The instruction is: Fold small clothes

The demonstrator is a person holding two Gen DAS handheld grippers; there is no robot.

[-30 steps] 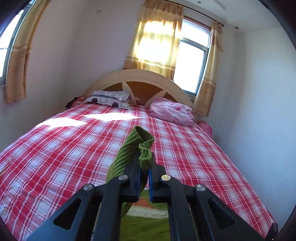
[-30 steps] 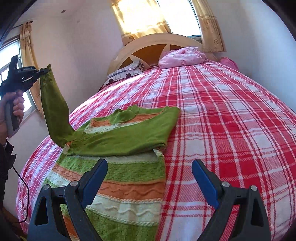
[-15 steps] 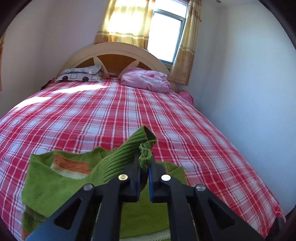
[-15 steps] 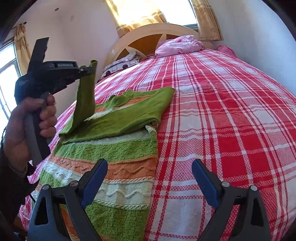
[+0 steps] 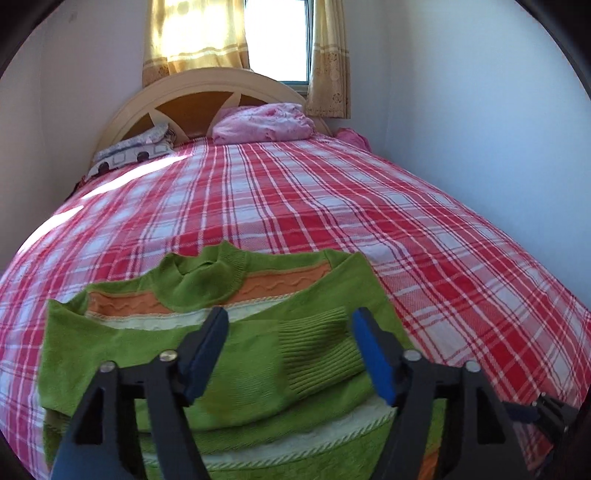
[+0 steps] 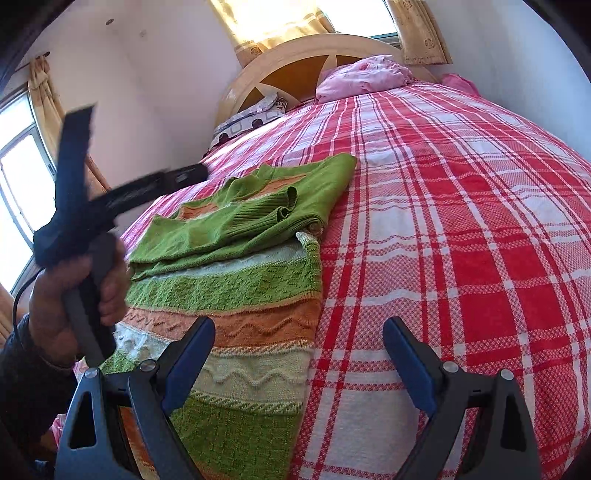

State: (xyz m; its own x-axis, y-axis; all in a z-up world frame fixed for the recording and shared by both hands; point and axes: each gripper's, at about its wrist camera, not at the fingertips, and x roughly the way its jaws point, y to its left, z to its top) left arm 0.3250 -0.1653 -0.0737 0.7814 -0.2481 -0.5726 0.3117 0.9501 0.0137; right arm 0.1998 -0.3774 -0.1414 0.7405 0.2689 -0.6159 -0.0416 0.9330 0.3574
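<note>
A big bed is taking up most of the room, wearing a red and white plaid sheet [image 5: 332,206]. Up at 12 o'clock a cream arched headboard [image 5: 207,79] is standing against the wall, with a crumpled pink blanket [image 5: 264,122] lying just in front of it. A grey patterned pillow [image 5: 133,149] is sitting around 10 o'clock. Yellow curtains [image 5: 192,33] are hanging over a bright window [image 5: 275,37], glowing with sunlight.

I'm working in a home bedroom: a wide bed [image 5: 314,206] under a red-and-white plaid sheet fills the room, with an arched wooden headboard [image 5: 207,92] against the wall. A pink bundle of bedding [image 5: 262,122] and a patterned pillow [image 5: 133,151] lie beside it, and yellow curtains [image 5: 192,37] frame a sunlit window [image 5: 275,40].
</note>
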